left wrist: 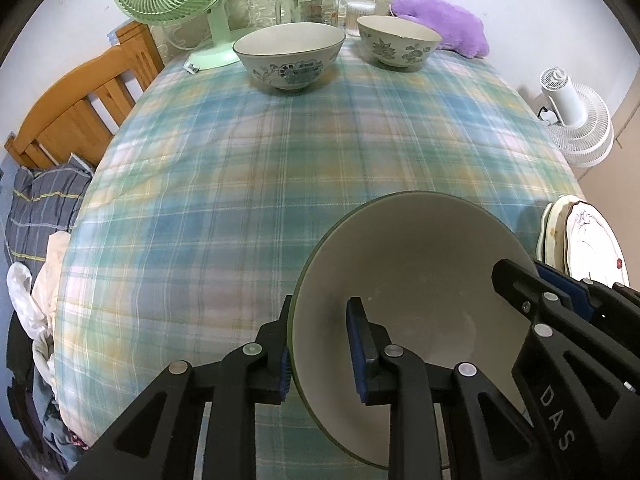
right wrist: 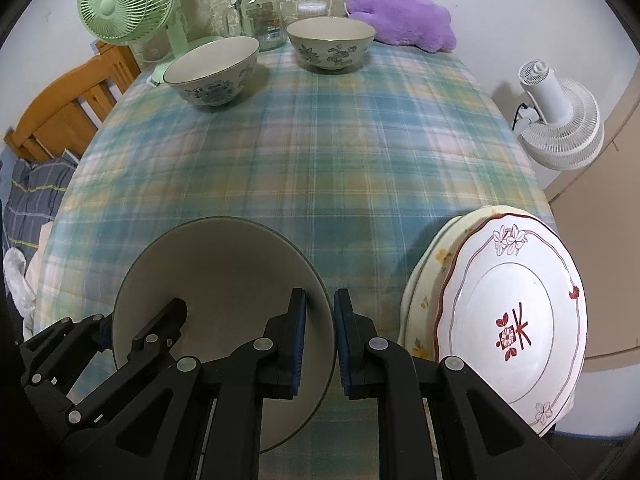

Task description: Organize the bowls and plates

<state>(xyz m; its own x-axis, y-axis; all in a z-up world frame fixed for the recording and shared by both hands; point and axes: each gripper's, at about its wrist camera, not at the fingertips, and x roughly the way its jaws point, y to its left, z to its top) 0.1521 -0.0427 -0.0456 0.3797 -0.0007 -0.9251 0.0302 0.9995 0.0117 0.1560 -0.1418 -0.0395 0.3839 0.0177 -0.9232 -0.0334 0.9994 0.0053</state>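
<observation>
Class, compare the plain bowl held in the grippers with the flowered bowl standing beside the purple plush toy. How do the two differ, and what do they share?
The plain bowl looks larger and sits at the table's near end; the flowered bowl stands at the far end. The plain bowl shows no pattern in these views; the flowered bowl bears dark floral prints outside. The left gripper and right gripper each straddle the plain bowl's rim; nothing touches the flowered bowl. Both are round, pale inside and empty.

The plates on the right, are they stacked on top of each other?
Yes, the plates sit in a stack, with the red-patterned one on top and a yellow-flowered one peeking out underneath on its left side.
</observation>
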